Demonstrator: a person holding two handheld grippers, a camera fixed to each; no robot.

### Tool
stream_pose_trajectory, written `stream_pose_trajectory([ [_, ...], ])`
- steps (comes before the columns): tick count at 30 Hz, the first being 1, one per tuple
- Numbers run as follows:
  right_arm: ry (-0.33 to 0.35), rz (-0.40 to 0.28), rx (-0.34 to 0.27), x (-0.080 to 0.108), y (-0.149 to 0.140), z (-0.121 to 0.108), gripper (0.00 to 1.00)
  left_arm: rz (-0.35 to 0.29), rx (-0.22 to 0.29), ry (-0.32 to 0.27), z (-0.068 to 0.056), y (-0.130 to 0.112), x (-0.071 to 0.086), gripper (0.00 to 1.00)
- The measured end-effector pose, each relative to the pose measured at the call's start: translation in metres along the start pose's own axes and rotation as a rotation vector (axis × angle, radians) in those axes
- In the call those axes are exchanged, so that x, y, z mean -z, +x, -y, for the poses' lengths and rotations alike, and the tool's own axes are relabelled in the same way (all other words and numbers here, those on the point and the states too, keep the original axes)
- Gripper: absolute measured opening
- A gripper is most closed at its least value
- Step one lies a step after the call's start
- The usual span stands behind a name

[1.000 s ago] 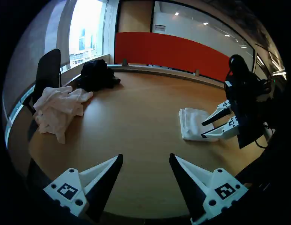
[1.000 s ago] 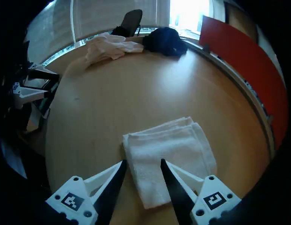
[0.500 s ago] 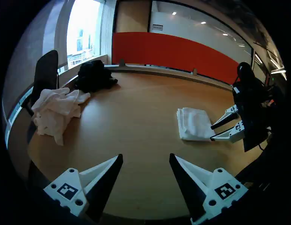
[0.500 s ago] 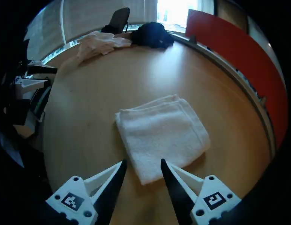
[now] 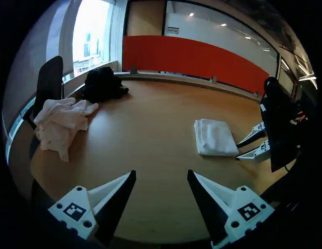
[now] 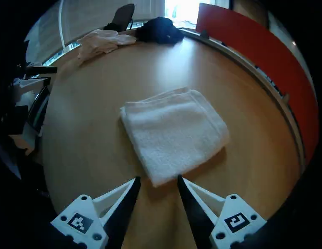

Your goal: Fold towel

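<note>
1. The folded white towel (image 6: 174,135) lies flat on the round wooden table (image 6: 98,124) as a neat, layered rectangle, set at an angle to the right gripper, with one corner pointing toward it.
2. In the right gripper view, the right gripper (image 6: 158,178) sits just at that near corner. Its fingers are parted a moderate way and grip nothing. The tip of the corner falls in the gap between the fingertips, and we cannot tell whether either finger touches the cloth.
3. In the left gripper view, the same towel lies to the right of the table's middle, with the right gripper's fingertips just beside its edge.
4. The left gripper (image 5: 161,172) hangs over bare tabletop near the table's rim, well apart from the towel. Its fingers are spread wide and it carries nothing.
5. A crumpled heap of white cloth (image 5: 61,122) lies at the far left side of the table, and a black bundle (image 5: 102,83) sits just beyond it.
6. A dark chair (image 5: 52,81) stands behind the heap by a bright window (image 5: 92,37).
7. A long red wall panel (image 5: 190,56) runs behind the table.
</note>
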State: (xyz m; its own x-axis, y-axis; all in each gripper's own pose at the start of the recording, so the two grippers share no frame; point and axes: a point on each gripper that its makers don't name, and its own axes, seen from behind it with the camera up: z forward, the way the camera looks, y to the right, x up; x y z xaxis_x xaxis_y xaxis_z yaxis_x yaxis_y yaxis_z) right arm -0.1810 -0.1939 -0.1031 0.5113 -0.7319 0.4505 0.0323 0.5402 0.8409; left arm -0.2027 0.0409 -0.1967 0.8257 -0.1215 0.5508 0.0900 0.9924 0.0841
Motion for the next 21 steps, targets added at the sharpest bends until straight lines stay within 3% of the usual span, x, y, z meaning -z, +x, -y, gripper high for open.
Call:
stream_pose_trajectory([
  [11, -0.022, 0.007, -0.054, -0.0045, -0.0052, -0.0028, 0.32, -0.002, -0.007, -0.003, 0.0003, 0.0017, 0.0000, 0.92],
  [18, -0.029, 0.001, -0.070, -0.0040, -0.0048, -0.0037, 0.24, -0.001, -0.011, -0.007, -0.0010, 0.0017, -0.0004, 0.92],
  [21, -0.030, -0.001, -0.076, -0.0035, -0.0057, -0.0041, 0.14, -0.001, -0.012, -0.008, -0.0013, 0.0018, -0.0001, 0.92],
])
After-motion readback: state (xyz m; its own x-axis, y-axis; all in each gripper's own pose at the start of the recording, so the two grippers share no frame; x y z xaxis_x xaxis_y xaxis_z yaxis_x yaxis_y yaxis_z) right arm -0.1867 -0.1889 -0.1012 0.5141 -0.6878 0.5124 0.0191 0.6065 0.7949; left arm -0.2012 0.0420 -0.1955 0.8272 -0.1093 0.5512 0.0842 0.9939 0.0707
